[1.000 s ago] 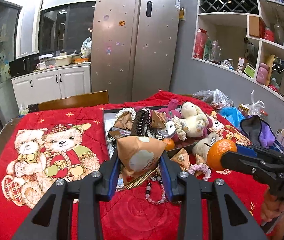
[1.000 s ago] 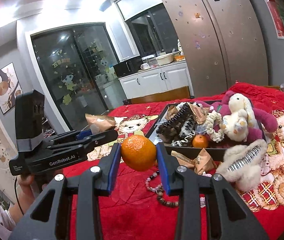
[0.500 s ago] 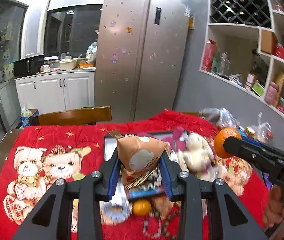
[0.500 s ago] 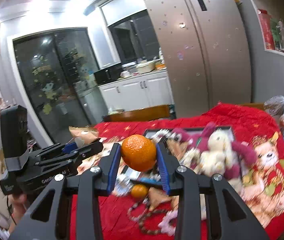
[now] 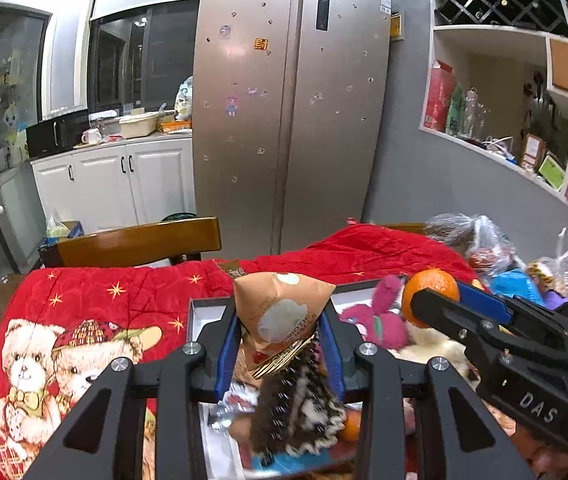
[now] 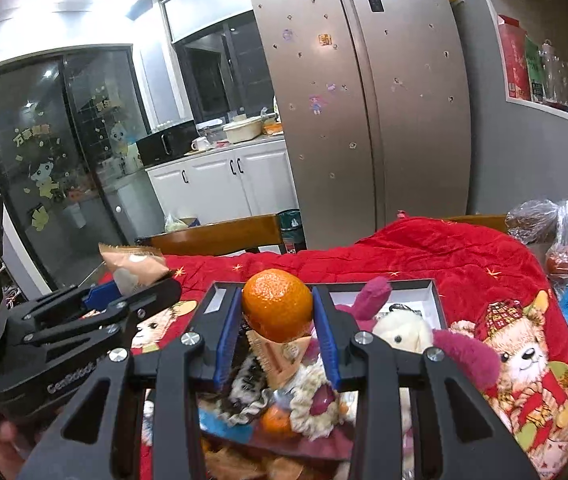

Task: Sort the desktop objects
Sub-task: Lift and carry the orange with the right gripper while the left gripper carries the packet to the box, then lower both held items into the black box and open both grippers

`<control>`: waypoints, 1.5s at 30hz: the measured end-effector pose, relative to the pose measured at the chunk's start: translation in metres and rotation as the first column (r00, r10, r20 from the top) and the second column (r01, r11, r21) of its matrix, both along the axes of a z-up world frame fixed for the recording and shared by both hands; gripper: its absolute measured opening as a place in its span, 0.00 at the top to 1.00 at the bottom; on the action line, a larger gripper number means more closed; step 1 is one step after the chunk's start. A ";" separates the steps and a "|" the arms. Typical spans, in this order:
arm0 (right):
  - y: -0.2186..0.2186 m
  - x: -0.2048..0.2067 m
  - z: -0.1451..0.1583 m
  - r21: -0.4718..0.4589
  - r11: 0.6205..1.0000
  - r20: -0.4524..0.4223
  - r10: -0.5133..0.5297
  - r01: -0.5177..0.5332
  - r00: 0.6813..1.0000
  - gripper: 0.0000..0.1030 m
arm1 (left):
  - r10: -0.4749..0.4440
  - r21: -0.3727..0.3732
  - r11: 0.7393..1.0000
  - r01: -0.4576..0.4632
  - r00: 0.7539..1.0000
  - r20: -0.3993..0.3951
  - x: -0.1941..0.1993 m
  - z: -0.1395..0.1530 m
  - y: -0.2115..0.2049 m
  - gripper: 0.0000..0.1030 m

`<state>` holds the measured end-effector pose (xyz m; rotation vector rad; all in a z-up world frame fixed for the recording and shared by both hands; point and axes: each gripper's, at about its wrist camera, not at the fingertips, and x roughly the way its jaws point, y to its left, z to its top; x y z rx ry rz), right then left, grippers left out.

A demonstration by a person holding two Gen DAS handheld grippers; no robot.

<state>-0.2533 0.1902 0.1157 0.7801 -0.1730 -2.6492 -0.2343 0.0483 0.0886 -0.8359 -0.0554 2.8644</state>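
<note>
Desktop clutter is sitting in a dark tray just below and ahead of both tools, on the worktop's red teddy-bear blanket. Biggest thing in there is the pink and cream plush bunny, lying right of the right tool. Next down, the left tool is gripping a tan snack packet between its blue pads, holding it up over the tray. The right tool is clamping an orange mandarin the same way, off to the right of the left one. Another small mandarin is lying in the tray under the right tool, kind of blurry.
</note>
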 end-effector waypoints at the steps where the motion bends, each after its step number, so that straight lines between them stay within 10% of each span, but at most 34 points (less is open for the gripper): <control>1: -0.003 -0.006 -0.005 0.020 1.000 0.013 0.017 -0.017 1.000 0.64 | 0.006 -0.004 1.000 -0.006 1.000 -0.009 -0.001 -0.003 0.000 0.64; 45: 0.002 -0.037 -0.053 0.059 0.998 0.098 0.003 -0.008 0.995 0.64 | -0.044 -0.054 0.997 0.049 0.996 0.083 -0.030 -0.044 0.004 0.64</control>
